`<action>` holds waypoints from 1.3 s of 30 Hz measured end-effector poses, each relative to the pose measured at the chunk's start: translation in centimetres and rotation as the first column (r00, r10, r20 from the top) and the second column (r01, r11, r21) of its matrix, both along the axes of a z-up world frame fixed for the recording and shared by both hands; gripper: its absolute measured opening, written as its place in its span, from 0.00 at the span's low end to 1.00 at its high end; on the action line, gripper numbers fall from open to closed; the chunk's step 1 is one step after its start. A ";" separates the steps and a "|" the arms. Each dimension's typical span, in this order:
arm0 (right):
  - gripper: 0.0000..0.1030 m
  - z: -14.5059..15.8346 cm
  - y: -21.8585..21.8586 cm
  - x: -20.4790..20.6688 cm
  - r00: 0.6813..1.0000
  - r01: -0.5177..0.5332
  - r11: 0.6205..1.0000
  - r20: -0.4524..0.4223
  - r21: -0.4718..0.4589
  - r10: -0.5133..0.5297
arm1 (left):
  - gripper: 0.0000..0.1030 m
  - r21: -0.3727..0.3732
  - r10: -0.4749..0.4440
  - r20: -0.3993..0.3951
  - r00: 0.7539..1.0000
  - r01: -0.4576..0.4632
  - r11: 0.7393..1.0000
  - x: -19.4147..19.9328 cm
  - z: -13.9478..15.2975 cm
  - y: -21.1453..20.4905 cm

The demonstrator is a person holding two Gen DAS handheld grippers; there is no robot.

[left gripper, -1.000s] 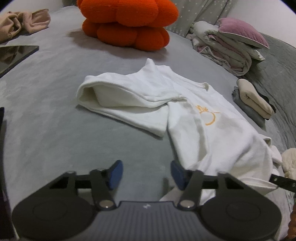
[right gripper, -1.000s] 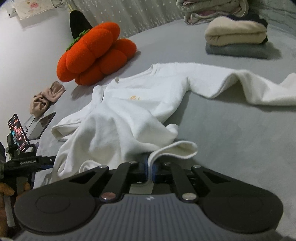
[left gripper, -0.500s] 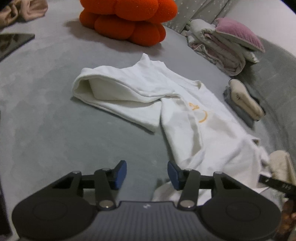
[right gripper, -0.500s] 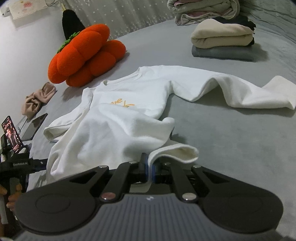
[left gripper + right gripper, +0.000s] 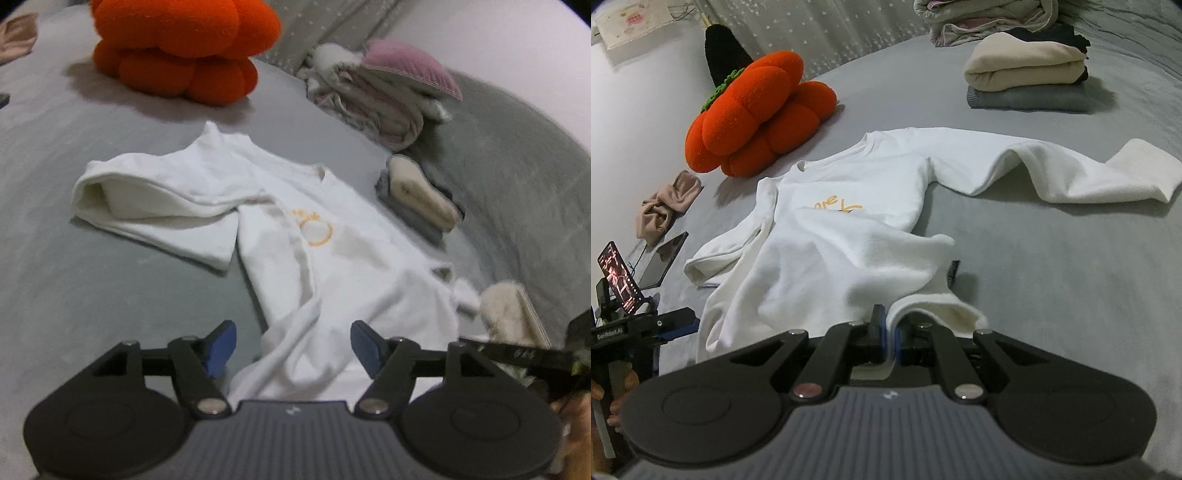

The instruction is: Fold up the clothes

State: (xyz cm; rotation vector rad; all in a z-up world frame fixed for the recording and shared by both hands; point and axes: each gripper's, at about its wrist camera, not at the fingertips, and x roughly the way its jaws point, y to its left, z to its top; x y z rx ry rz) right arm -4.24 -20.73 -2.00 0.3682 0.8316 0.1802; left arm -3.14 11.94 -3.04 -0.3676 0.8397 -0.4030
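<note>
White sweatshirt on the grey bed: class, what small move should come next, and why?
Probably close the left gripper on the hem of the white sweatshirt: it is open astride that edge, while the right gripper already pinches the other corner.

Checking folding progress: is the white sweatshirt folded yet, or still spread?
Mostly spread: white long-sleeved sweatshirt lies open on the bed, one sleeve stretched out, hem bunched.

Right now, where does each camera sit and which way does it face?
Left wrist: on the left hand-held gripper, open, looking up the white shirt toward the orange cushion; its fingers show.
Right wrist: on the right hand-held gripper, shut on the shirt's hem, facing the collar; the left gripper and hand show at left.
Shared: shirt, cushion, folded stack.
</note>
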 end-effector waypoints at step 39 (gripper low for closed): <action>0.07 1.4 4.4 -9.2 0.998 -0.047 0.986 0.027 -0.163 0.052 | 0.00 0.190 0.133 -0.145 0.981 -0.104 0.976 -2.4 0.6 6.7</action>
